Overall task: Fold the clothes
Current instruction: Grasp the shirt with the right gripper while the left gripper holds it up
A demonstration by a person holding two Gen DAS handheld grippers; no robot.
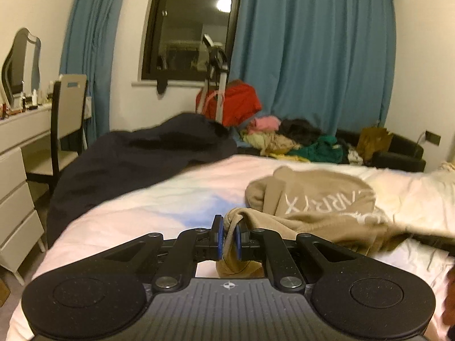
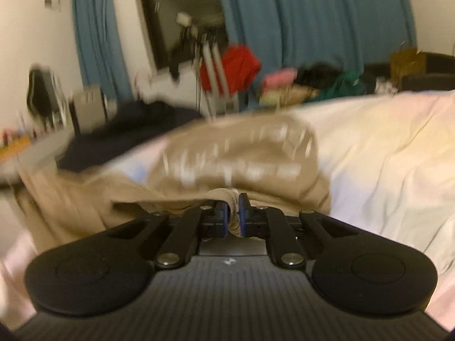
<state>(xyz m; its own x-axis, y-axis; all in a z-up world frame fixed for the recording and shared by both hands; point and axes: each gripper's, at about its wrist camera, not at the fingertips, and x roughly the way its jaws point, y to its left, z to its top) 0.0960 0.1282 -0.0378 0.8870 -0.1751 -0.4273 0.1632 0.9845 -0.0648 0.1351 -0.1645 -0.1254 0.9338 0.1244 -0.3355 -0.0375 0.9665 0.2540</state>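
Bedroom with a wide bed (image 1: 176,199) under a pale pink and white cover filling most of both views. Blue curtains (image 1: 312,56) hang at the far wall on either side of a dark window (image 1: 193,28). A dark navy garment (image 1: 136,153) lies spread over the bed's far left side. Beyond the bed sits a heap of mixed clothes (image 1: 298,142) in pink, green, yellow and black, with a red bag (image 1: 236,102) behind it. A white dresser (image 1: 20,153) and a chair (image 1: 68,108) stand at the left.

The tan sweatshirt (image 1: 318,199), with white lettering across it, lies crumpled on the cover, close in front of both grippers. The left gripper (image 1: 229,234) has its blue pads pinched on a fold of the sweatshirt's edge, which hangs down between them. The right gripper (image 2: 233,213), seen through heavy blur, is clamped on a ribbed tan edge of the same sweatshirt.
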